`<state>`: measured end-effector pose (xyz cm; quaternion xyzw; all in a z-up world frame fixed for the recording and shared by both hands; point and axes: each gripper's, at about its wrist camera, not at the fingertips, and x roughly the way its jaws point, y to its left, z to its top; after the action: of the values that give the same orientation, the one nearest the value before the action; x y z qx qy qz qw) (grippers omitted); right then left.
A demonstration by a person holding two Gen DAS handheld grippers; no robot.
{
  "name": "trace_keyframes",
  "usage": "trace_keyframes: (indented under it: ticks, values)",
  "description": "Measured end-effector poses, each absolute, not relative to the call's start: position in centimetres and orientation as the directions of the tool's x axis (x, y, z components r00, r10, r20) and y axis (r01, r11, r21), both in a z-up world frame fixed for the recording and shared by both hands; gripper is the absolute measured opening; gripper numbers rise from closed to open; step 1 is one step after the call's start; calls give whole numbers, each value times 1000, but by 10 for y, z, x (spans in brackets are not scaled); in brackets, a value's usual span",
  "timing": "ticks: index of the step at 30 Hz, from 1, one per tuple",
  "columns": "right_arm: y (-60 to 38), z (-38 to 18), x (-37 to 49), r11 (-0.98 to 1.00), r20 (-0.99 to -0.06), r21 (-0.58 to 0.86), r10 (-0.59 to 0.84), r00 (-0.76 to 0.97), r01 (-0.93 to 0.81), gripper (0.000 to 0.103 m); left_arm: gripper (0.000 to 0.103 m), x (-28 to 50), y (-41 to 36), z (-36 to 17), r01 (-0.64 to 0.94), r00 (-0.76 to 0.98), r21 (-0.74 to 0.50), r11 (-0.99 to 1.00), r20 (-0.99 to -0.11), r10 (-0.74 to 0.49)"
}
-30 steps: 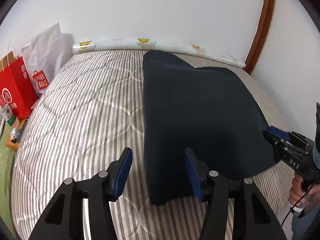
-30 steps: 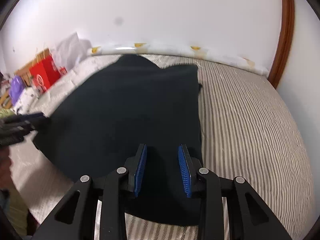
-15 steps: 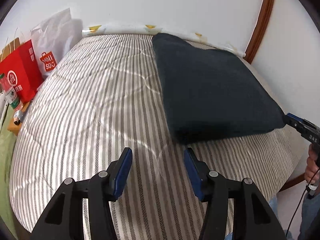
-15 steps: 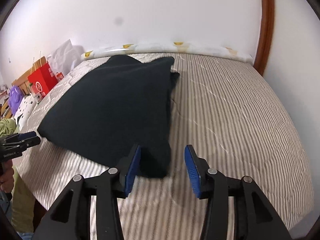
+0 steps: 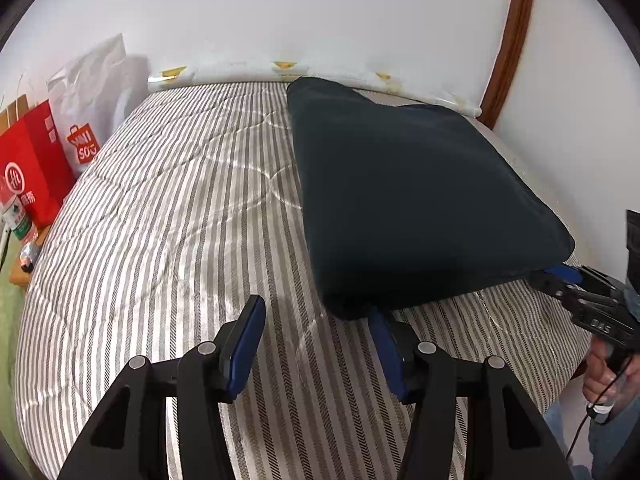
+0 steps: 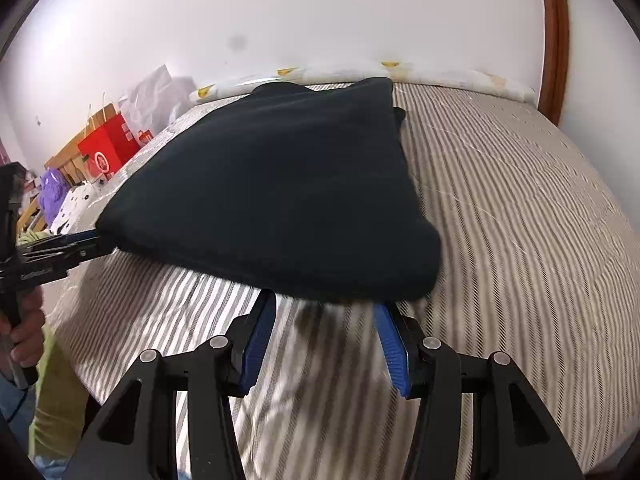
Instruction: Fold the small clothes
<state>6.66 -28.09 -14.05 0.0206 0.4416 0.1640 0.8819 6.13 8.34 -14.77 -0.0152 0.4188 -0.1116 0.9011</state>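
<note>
A dark navy folded garment (image 5: pixel 408 196) lies flat on the striped bed (image 5: pixel 180 220), on its right half; it also shows in the right wrist view (image 6: pixel 280 196). My left gripper (image 5: pixel 316 332) is open and empty, its right finger at the garment's near left corner. My right gripper (image 6: pixel 324 328) is open and empty, its fingertips just under the garment's near edge. The right gripper (image 5: pixel 560 276) shows in the left wrist view at the garment's near right corner. The left gripper (image 6: pixel 86 238) shows in the right wrist view at the near left corner.
Red and white shopping bags (image 5: pixel 36 168) stand left of the bed. A white patterned bolster (image 5: pixel 280 70) lies along the wall at the head. A brown wooden frame (image 5: pixel 508 40) rises at the right. Purple and spotted items (image 6: pixel 60 196) sit left of the bed.
Both grippers let go of the garment and drew back, then came in again to its near edge. The right gripper's jaws have opened wider. The garment lies flat.
</note>
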Motion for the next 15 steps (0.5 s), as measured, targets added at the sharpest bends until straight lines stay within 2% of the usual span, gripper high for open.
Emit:
trace_keyframes:
  ticks: [3, 5, 8, 12, 15]
  values:
    - [-273, -149, 76, 946, -780, 182, 305, 546, -270, 45, 46, 63, 86, -148, 198, 626, -142, 970, -743, -237]
    - [-270, -148, 77, 943, -770, 177, 311, 558, -280, 31, 43, 63, 86, -149, 202, 627, -154, 967, -738, -249]
    - [-268, -147, 74, 943, -754, 157, 306, 582, -293, 17, 42, 63, 83, -149, 212, 628, -161, 964, -733, -260]
    - [-277, -146, 75, 938, -745, 177, 326, 582, -299, 14, 42, 62, 77, -149, 222, 622, -177, 959, -732, -279]
    - [-283, -141, 79, 951, -746, 121, 276, 606, -283, 13, 42, 59, 70, -147, 245, 610, -201, 948, -728, -312]
